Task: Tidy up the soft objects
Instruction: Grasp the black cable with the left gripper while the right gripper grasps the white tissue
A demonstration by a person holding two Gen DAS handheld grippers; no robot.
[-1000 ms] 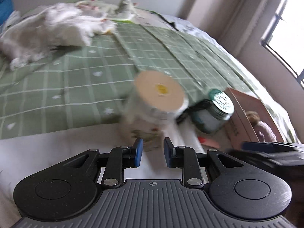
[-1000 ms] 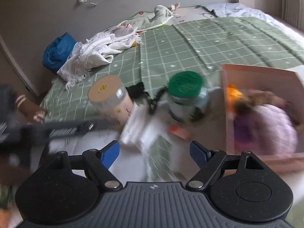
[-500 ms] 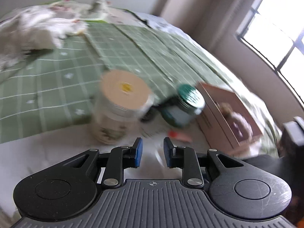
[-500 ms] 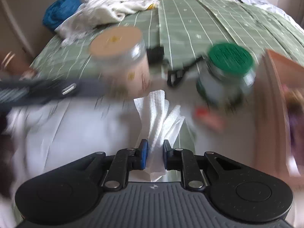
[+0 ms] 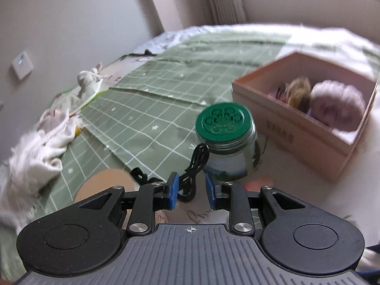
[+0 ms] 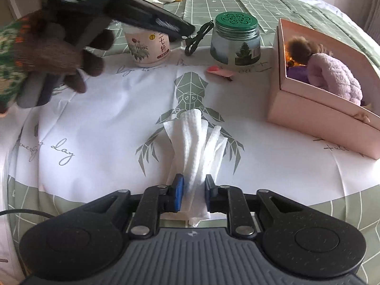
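- My right gripper [image 6: 192, 196] has the tissue [image 6: 196, 150] between its blue pads; the jaws snapped in from wide and have just eased back out a touch, so they stand narrow with the crumpled paper bunched between them and touching both pads.
- I read that as a grip on the near end only; the rest of the tissue fans out ahead over the white sheet [image 6: 95, 123], on the printed green figure.
- To do this step well I'd keep the pinch firm and low on the bunch, lift straight up so the loose folds don't drag, then carry it right toward the box [image 6: 315, 111].
- The box is open-topped and already holds a purple plush [image 6: 332, 78]; I'd drop the tissue in the free near part, not on the rim.
- Thin paper may slip or tear if I jerk it.
- My left gripper [image 5: 192, 193] is holding nothing: jaws narrowly apart and just opened a little, with a black cord [image 5: 193, 166] seen in the gap beyond, not pinched.
- It hovers above the tan-lidded cup [image 6: 148, 46], beside the green-lidded jar [image 5: 226, 137].
- In the right view a gloved hand [image 6: 54, 54] carries that left gripper.
- The jar, cup and a small pink item [image 6: 219, 71] look hard, so I'd leave them.
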